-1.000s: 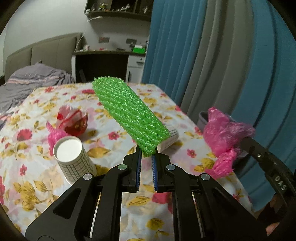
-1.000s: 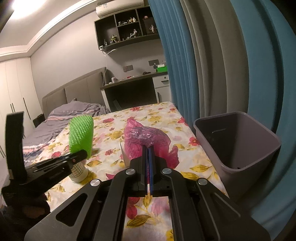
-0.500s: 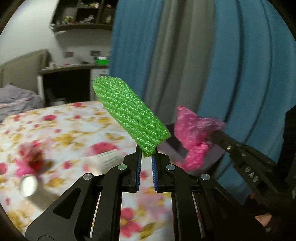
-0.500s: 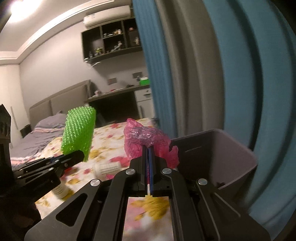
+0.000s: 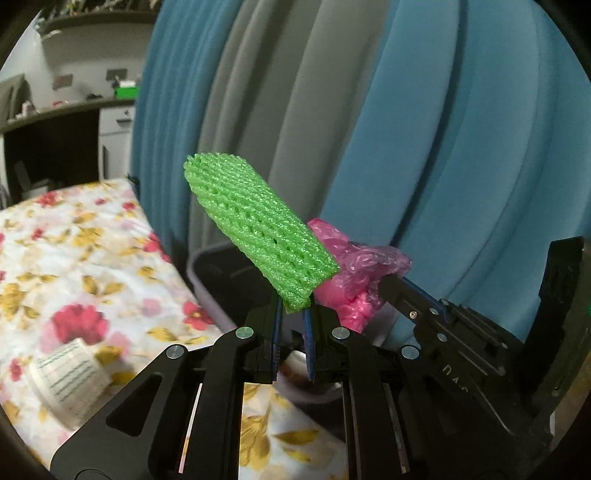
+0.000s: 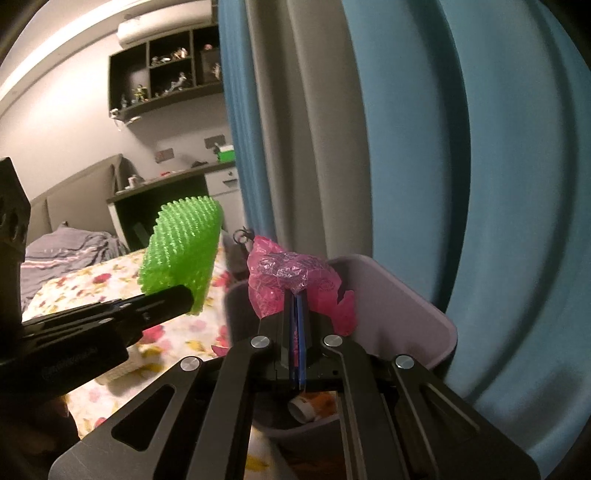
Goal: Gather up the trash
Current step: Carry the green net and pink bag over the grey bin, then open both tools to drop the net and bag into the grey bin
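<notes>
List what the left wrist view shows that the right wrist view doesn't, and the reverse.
Left wrist only: a paper cup lying on the floral bedspread.

Right wrist only: trash at the bottom of the grey bin, the wall shelf and the air conditioner.

Both: the green foam net in the left gripper, the pink plastic bag in the right gripper, and the blue curtain.

The left gripper [image 5: 292,310] has its jaws pinched on the lower end of a green foam net [image 5: 258,229], which sticks up and leans to the far left. The right gripper [image 6: 297,295], just to its right and at about the same height, has its jaws pressed tight together on a crumpled pink plastic bag [image 6: 291,280]. Both point forward, side by side.
</notes>
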